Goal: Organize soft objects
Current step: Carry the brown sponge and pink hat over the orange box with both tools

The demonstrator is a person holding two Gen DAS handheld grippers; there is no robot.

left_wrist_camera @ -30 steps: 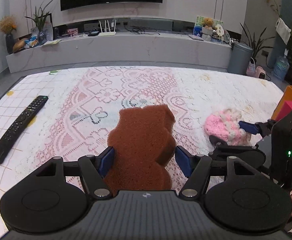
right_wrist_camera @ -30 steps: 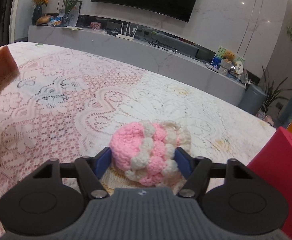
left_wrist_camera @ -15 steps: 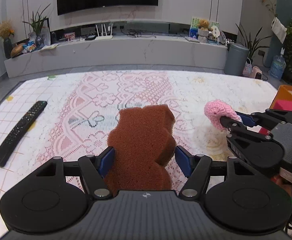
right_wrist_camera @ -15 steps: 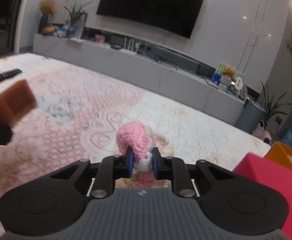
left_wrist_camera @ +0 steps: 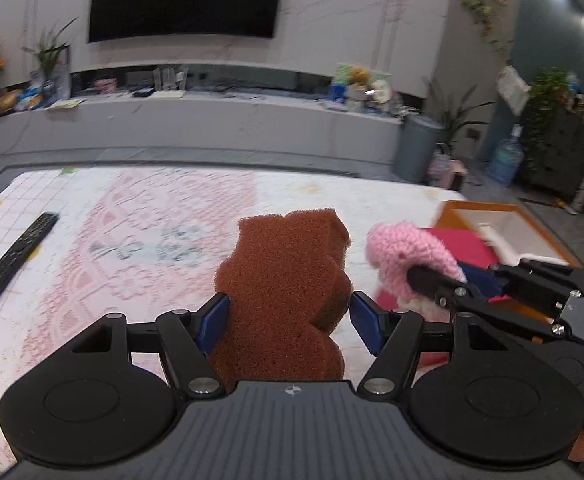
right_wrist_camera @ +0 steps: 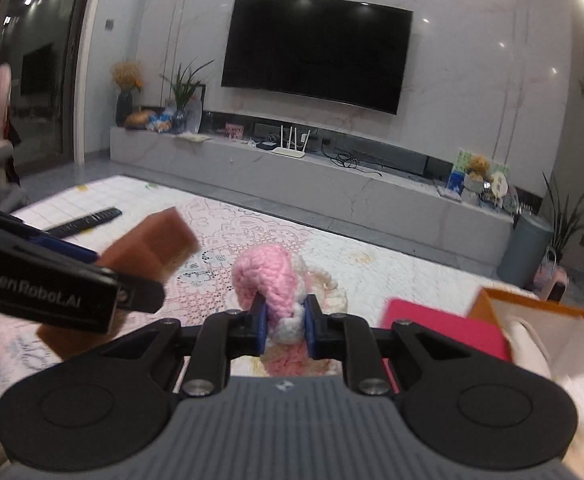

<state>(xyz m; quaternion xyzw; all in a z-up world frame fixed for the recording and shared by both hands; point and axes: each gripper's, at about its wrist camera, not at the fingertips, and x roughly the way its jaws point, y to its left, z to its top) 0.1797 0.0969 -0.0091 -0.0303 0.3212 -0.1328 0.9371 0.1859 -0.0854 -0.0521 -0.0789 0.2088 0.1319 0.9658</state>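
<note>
A brown bear-shaped sponge (left_wrist_camera: 287,280) stands upright between the blue pads of my left gripper (left_wrist_camera: 289,316), which is shut on it and holds it above the lace tablecloth (left_wrist_camera: 131,240). My right gripper (right_wrist_camera: 285,320) is shut on a pink and white crocheted piece (right_wrist_camera: 267,276), squeezed narrow between its pads. In the left wrist view the crocheted piece (left_wrist_camera: 408,248) hangs just right of the sponge. In the right wrist view the sponge (right_wrist_camera: 151,248) shows at the left, blurred.
An open orange box (left_wrist_camera: 448,216) with a white inside sits at the table's right end, with a magenta block (left_wrist_camera: 464,248) beside it. A black remote (left_wrist_camera: 15,256) lies at the far left. A TV console stands beyond the table.
The right gripper closed on the crocheted piece and lifted it off the cloth. Both grippers rose and swung right, bringing the orange box into view. The sponge stayed in the left grip.
</note>
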